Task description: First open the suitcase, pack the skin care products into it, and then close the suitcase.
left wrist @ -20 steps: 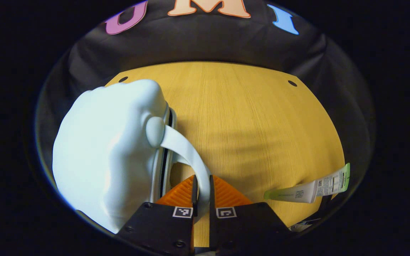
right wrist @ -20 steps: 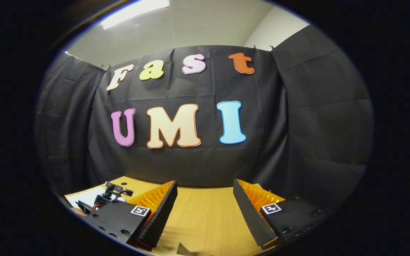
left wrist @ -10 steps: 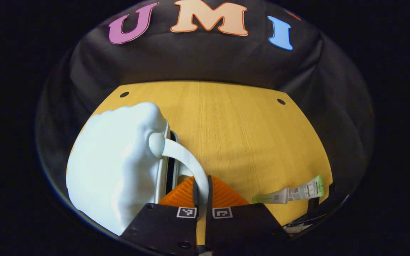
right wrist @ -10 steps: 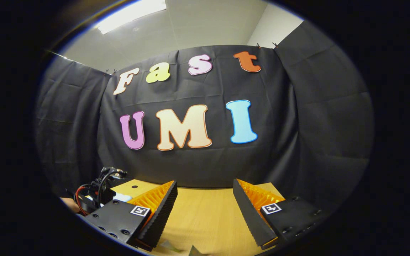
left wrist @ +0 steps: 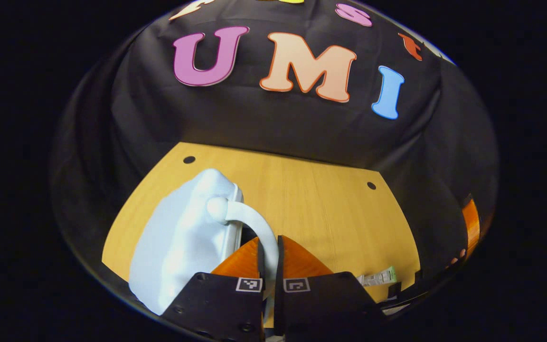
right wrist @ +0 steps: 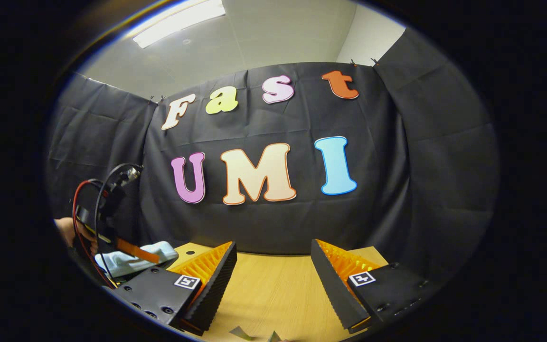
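Handle (left wrist: 254, 228) of pale-blue hard-shell suitcase (left wrist: 178, 247) pinched in your left gripper (left wrist: 268, 251); right gripper (right wrist: 273, 270) spread; suitcase seemingly tilted.

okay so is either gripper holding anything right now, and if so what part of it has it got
The left gripper holds the pale blue suitcase by its curved handle, jaws closed on the strap. The right gripper holds nothing, jaws apart above the table.

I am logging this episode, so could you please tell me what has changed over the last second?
The left claw, shut on the suitcase handle, has risen and tipped back: the suitcase and the skincare tube now sit lower and smaller in its view. The grip stayed; the right claw stayed open.
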### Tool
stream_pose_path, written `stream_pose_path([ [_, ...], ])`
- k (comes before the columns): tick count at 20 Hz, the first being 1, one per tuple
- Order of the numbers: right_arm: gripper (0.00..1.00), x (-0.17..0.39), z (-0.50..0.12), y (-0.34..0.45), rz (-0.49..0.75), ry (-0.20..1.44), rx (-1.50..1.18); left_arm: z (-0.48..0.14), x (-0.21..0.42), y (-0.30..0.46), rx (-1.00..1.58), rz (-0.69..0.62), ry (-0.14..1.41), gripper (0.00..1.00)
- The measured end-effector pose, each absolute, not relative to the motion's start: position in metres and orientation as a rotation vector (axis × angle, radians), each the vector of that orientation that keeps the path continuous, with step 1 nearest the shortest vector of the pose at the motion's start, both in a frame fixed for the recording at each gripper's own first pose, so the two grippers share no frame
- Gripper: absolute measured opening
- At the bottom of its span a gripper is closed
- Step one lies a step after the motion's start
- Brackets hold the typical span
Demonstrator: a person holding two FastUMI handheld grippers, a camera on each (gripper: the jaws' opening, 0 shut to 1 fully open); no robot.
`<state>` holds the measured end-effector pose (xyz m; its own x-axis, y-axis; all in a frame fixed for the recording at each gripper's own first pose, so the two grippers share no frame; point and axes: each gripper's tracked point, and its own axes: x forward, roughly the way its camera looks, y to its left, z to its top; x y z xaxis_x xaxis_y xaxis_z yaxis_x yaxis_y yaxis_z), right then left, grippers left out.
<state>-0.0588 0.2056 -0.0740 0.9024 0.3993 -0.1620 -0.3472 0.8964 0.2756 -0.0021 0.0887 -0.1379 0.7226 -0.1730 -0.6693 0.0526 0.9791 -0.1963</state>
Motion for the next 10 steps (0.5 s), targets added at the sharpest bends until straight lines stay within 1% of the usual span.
stream_pose_path([
  [1, 0.97, -0.061, -0.073, 0.210, 0.394, 0.218, 0.243, -0.127, 0.001, 0.105, -0.164, -0.109, 0.732, 0.02],
  [5, 0.97, -0.070, -0.074, 0.229, 0.412, 0.229, 0.240, -0.103, 0.008, 0.171, -0.123, -0.038, 0.661, 0.02],
  [8, 0.97, -0.077, -0.073, 0.250, 0.432, 0.239, 0.234, -0.094, 0.008, 0.224, -0.057, 0.043, 0.615, 0.02],
  [9, 0.97, -0.080, -0.071, 0.256, 0.438, 0.237, 0.228, -0.092, 0.010, 0.242, -0.034, 0.076, 0.597, 0.03],
  [10, 0.97, -0.081, -0.069, 0.262, 0.444, 0.232, 0.223, -0.091, 0.009, 0.256, -0.018, 0.099, 0.587, 0.02],
])
